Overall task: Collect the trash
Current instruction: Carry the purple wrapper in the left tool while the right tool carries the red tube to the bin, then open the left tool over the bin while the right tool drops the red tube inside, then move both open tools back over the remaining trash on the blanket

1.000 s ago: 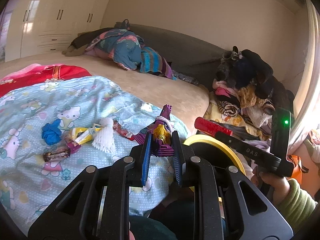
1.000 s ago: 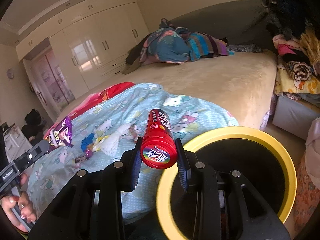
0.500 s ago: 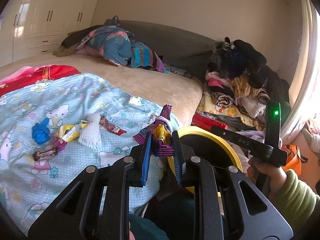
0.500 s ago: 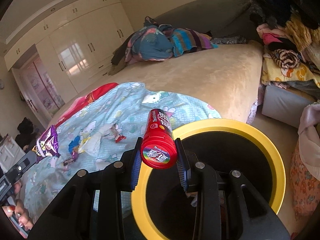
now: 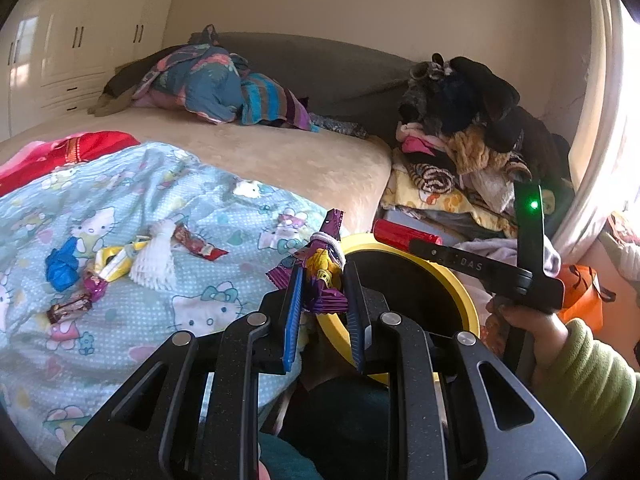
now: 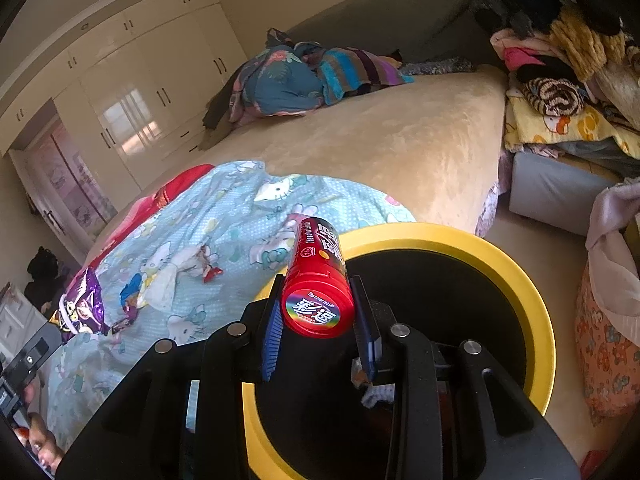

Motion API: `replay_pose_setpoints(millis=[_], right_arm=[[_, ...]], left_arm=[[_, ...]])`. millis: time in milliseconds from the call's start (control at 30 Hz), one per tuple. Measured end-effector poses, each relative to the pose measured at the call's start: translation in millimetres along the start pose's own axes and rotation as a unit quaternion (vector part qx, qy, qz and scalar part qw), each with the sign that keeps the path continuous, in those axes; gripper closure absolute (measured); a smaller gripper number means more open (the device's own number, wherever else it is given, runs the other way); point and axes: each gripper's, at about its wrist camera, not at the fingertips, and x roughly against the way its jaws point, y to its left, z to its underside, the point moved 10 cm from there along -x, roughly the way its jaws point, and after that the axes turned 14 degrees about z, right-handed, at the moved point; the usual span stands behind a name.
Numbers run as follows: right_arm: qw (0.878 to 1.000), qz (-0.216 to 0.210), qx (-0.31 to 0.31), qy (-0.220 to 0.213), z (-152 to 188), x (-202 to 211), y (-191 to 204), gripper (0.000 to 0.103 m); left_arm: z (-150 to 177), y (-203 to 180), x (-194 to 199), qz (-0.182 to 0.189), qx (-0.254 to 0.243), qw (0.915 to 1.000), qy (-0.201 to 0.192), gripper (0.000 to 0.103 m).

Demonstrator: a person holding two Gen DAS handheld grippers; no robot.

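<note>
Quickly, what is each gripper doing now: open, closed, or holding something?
Left gripper: closed on the purple snack bag.
Right gripper: closed on the red tube, above the yellow-rimmed bin.

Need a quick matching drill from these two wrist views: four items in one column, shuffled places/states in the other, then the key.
Items
1. red tube
2. purple snack wrapper
3. blue crumpled scrap
4. yellow-rimmed bin

Places/states
A. lying loose on the Hello Kitty blanket
B. clamped in the left tool
C. on the floor by the bed, dark inside
D. clamped in the right tool, above the bin opening

Pairs: 1-D, 2-B, 3-A, 4-C
</note>
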Motion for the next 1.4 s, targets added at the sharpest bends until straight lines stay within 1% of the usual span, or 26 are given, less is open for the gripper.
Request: replay_pose_setpoints(millis=[267, 600, 733, 867, 900, 933, 967, 1000, 1067, 1100, 1133, 1167, 1200, 1267, 1400], right_arm=[[1.0, 0.009, -0.014, 0.013, 4, -9, -18, 0.073], [0.998, 0.027, -0.037, 0.04, 14, -23, -51, 0.073], [0.997, 0.032, -0.048, 0.055, 20, -29, -63, 0.073], [0.995, 0.037, -0.062, 0.066, 23, -33, -74, 0.072], [0.995, 0.038, -0.067, 0.066, 23, -33, -76, 0.072], [0.995, 0.037, -0.071, 0.066, 22, -32, -77, 0.066], [0.995, 0.039, -0.075, 0.062, 21, -31, -79, 0.056], [0.995, 0.041, -0.077, 0.057, 19, -29, -80, 0.052], [0.995, 0.044, -0.077, 0.052, 16, -27, -79, 0.047], [0.995, 0.045, -0.078, 0.048, 15, -25, -77, 0.045], [0.995, 0.045, -0.079, 0.046, 14, -24, -76, 0.042], [0.995, 0.044, -0.081, 0.044, 13, -23, -75, 0.04], [0.995, 0.042, -0.08, 0.042, 12, -22, -73, 0.04], [0.996, 0.038, -0.072, 0.037, 8, -19, -63, 0.04], [0.998, 0.028, -0.061, 0.02, 0, -9, -47, 0.036]], left_arm=[[11, -14, -21, 0.014, -0.014, 0.9995, 0.024, 0.088], [35, -37, -65, 0.04, -0.027, 0.9958, 0.078, 0.088], [42, -40, -82, 0.041, -0.034, 0.994, 0.095, 0.088], [46, -38, -102, 0.031, -0.035, 0.9927, 0.111, 0.087], [46, -37, -106, 0.027, -0.034, 0.9926, 0.113, 0.082], [47, -34, -110, 0.02, -0.029, 0.9925, 0.117, 0.074], [47, -33, -111, 0.016, -0.026, 0.9929, 0.115, 0.052], [46, -33, -111, 0.016, -0.022, 0.9935, 0.111, 0.041], [44, -34, -106, 0.022, -0.022, 0.9945, 0.1, 0.037], [43, -35, -103, 0.022, -0.025, 0.9948, 0.096, 0.029], [41, -36, -99, 0.019, -0.029, 0.9955, 0.088, 0.025], [38, -37, -95, 0.018, -0.03, 0.9961, 0.081, 0.019], [36, -37, -91, 0.018, -0.03, 0.9966, 0.074, 0.015], [30, -36, -82, 0.012, -0.033, 0.9976, 0.06, 0.012], [21, -33, -66, -0.002, -0.039, 0.9985, 0.038, 0.011]])
